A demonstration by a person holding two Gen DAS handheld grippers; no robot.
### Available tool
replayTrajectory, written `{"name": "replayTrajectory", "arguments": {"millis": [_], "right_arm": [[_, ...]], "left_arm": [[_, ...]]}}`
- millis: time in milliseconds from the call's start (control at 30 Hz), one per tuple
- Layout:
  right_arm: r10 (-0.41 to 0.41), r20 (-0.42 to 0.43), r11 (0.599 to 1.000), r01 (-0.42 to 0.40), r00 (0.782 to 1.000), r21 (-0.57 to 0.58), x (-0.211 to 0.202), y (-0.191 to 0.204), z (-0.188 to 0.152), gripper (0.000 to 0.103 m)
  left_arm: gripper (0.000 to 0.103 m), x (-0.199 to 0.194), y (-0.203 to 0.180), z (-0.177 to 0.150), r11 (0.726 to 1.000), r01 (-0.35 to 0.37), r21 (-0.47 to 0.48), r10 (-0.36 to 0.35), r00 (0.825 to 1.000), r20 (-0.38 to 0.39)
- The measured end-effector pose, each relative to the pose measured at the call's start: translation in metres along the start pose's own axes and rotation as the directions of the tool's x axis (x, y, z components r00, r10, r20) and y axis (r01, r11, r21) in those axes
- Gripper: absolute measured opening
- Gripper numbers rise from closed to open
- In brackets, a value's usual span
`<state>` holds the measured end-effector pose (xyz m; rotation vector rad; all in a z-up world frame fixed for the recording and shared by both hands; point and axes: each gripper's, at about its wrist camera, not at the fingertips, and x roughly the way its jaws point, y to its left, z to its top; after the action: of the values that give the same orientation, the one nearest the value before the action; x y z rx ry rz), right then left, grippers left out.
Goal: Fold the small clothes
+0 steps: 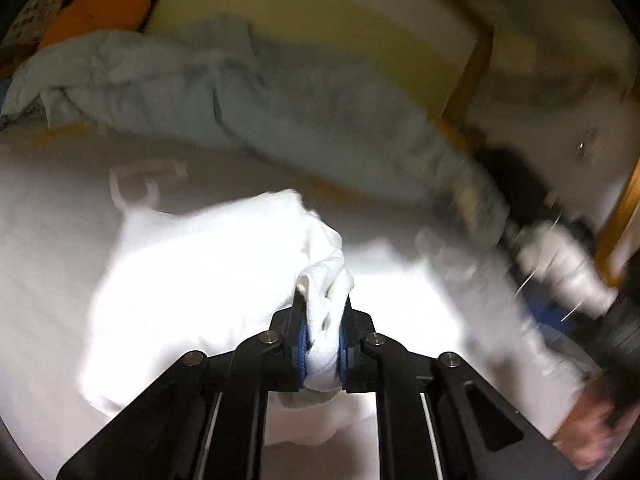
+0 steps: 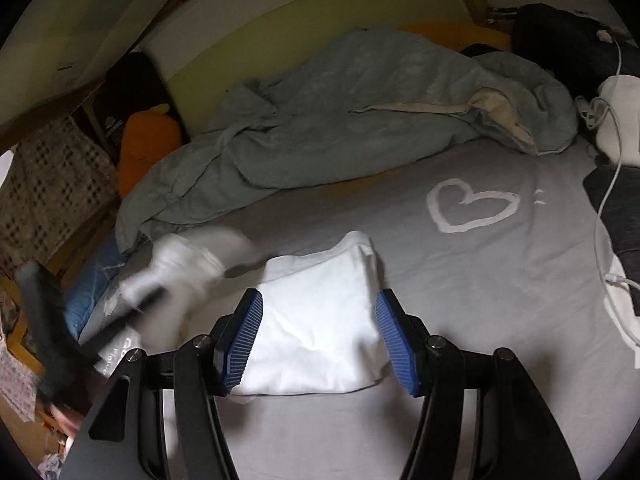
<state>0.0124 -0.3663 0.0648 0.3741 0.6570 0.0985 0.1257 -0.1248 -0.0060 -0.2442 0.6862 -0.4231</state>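
White garment (image 2: 320, 328) lies folded on the grey bed sheet (image 2: 480, 280), between and just ahead of the right gripper (image 2: 319, 342), whose jaws stand apart and clear of it, while the left gripper (image 1: 322, 344) is clamped on a bunched white cloth (image 1: 324, 320), blurred.

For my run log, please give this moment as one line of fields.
left gripper: shut on white garment | right gripper: open over folded white cloth | surface: grey sheet | stage: folding unfinished
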Motion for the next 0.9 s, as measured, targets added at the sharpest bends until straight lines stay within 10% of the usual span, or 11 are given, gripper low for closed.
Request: {"name": "replayTrajectory", "arguments": {"millis": [133,367,567,700,900], "right_arm": [[0.043,-0.03,0.998,-0.042,0.999,0.04,-0.001,-0.011,0.003,0.06],[0.041,-0.04,0.999,-0.042,0.998,-0.005,0.0,-0.005,0.002,0.06],[0.045,-0.083,0.999,-0.046,0.996,-0.014,0.012,0.001,-0.005,0.06],[0.012,-0.101,0.999,-0.017,0.995,-0.044,0.021,0.007,-0.011,0.06],[0.043,-0.129,0.998,-0.047,0.991,-0.028,0.03,0.004,-0.012,0.06]], "left_arm": [[0.013,0.015,-0.016,-0.046,0.987,-0.075,0.139,0.08,0.996,-0.03],[0.043,-0.041,-0.01,-0.043,0.991,0.081,0.107,-0.078,0.996,-0.032],[0.043,-0.058,0.039,-0.028,0.994,-0.092,-0.061,0.092,0.996,-0.006],[0.04,-0.064,0.07,-0.028,0.987,-0.046,-0.155,0.044,0.999,-0.013],[0.04,-0.086,0.053,-0.04,1.0,-0.001,-0.023,0.001,1.0,-0.028]]}}
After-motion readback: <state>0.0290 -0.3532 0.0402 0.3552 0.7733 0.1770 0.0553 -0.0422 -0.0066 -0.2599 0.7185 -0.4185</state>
